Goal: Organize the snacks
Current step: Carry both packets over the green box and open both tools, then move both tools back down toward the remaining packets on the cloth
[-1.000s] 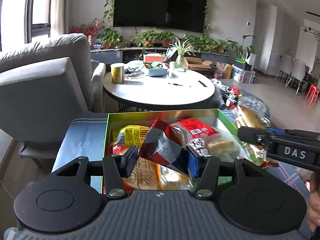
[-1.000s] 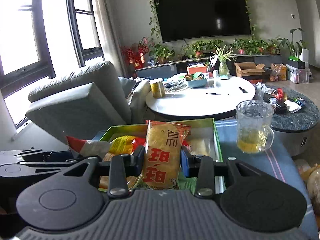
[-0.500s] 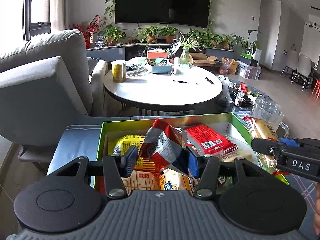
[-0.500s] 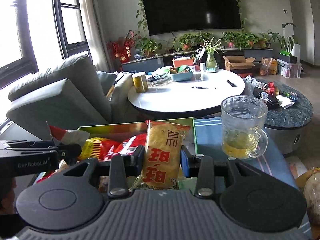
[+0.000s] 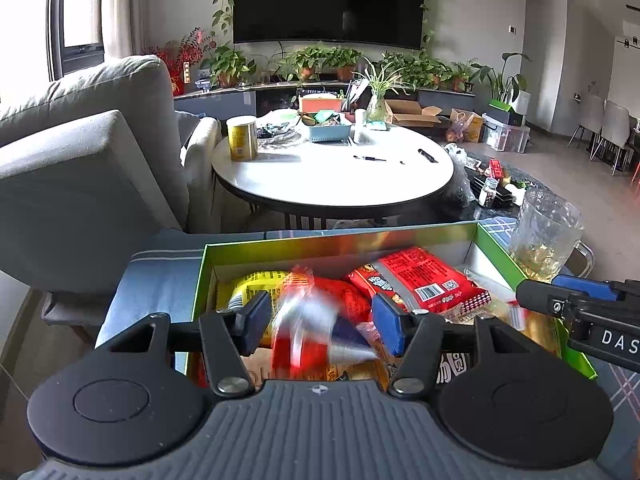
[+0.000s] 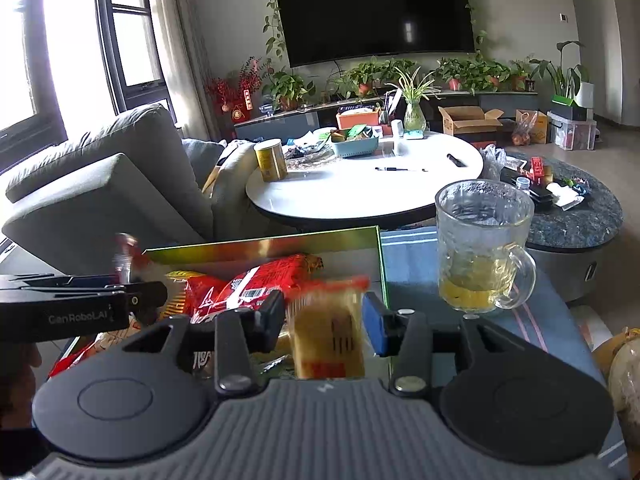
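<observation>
A green box on the blue cloth holds several snack packets. My left gripper stands open above it, and a blurred red, white and blue packet drops between its fingers, free of the pads. My right gripper is open over the box's right end, and a blurred yellow packet with red print falls between its fingers. A large red packet lies in the box. The right gripper shows at the right of the left wrist view.
A glass mug with yellow liquid stands on the cloth just right of the box. A round white table with a yellow can is behind. A grey sofa is at the left.
Both grippers opened. The red packet slipped out of the left one and the yellow packet out of the right one, both dropping toward the box. Both grippers moved back and up slightly.
</observation>
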